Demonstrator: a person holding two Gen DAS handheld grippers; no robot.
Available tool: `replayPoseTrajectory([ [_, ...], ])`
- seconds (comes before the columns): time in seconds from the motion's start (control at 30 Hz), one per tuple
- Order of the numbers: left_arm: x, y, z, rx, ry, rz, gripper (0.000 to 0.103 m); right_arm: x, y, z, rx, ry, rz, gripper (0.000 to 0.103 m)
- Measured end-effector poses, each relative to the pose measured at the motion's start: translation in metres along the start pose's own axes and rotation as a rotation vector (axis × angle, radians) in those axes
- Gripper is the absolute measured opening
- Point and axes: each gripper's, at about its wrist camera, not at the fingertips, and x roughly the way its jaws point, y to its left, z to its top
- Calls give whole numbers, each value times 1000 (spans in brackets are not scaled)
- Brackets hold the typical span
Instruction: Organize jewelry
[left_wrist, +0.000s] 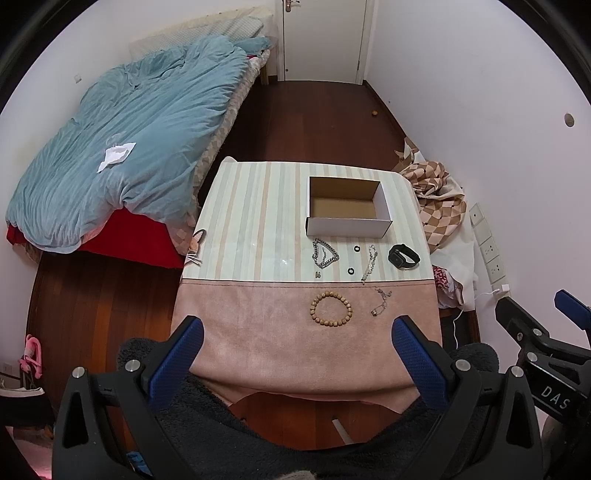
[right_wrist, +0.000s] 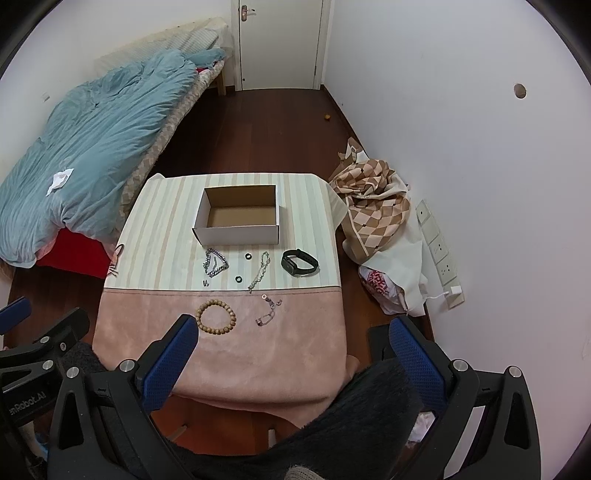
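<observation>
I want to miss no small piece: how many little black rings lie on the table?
2. One black ring lies just before the box; the other lies nearer, beside the silver chain bracelet. None seems hidden.

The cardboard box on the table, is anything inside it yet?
No. The cardboard box shows only its bare brown floor. The strip just behind its near wall is hidden. The jewelry lies outside, in front of it.

White letters "DAS" stand on the black body of the right gripper (left_wrist: 546, 354) at the lower right of the left wrist view, cut off at the edge. At the lower left of the right wrist view, the left gripper (right_wrist: 22, 369) carries "enRobot_AI", upside down and partly cut. A red-printed plastic bag (right_wrist: 380, 286) at right cannot be read.
</observation>
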Motion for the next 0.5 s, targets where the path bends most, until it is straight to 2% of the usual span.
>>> replayPoseTrajectory([
  [0.5,-6,-4,0,2,-6,-3,103,-5,-4,-1,4,-7,-4,103],
])
